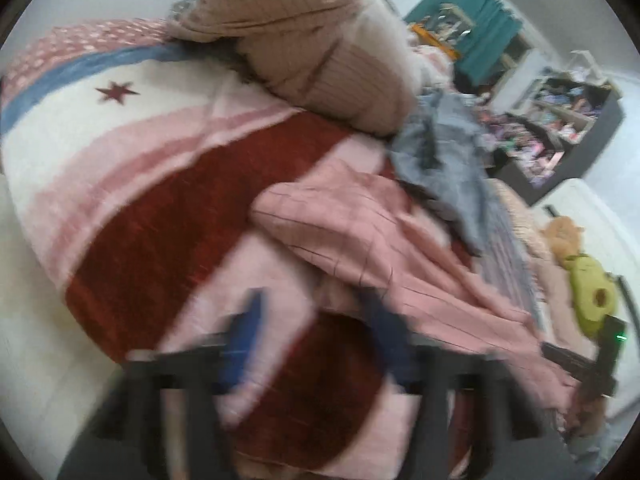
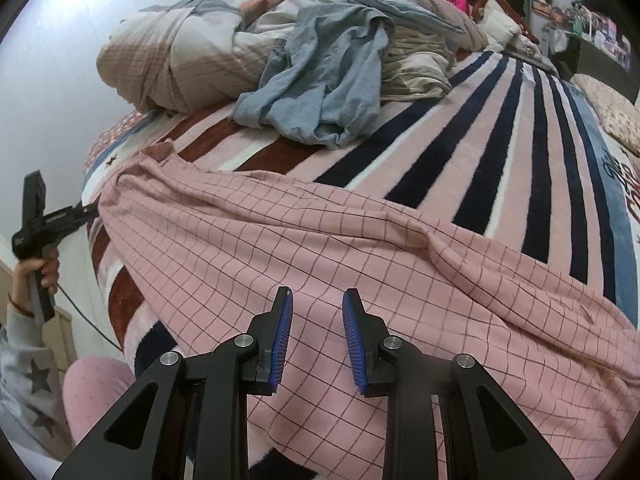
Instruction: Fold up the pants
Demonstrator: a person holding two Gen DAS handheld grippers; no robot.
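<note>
Pink checked pants [image 2: 320, 240] lie spread across the striped blanket on the bed; they also show in the left wrist view [image 1: 360, 232], rumpled. My right gripper [image 2: 317, 300] is open, its blue pads just above the pants' near part, holding nothing. My left gripper [image 1: 312, 300] is blurred by motion; its jaws stand apart at the pants' edge, with nothing clearly between them. In the right wrist view the left gripper [image 2: 90, 211] sits at the pants' far left edge, its tip against the cloth.
A crumpled grey-blue garment [image 2: 324, 80] and a rolled beige quilt [image 2: 168, 68] lie at the far side of the bed. The striped blanket [image 2: 500, 140] covers the bed. A green plush toy [image 1: 592, 296] and shelves [image 1: 560, 128] stand beyond.
</note>
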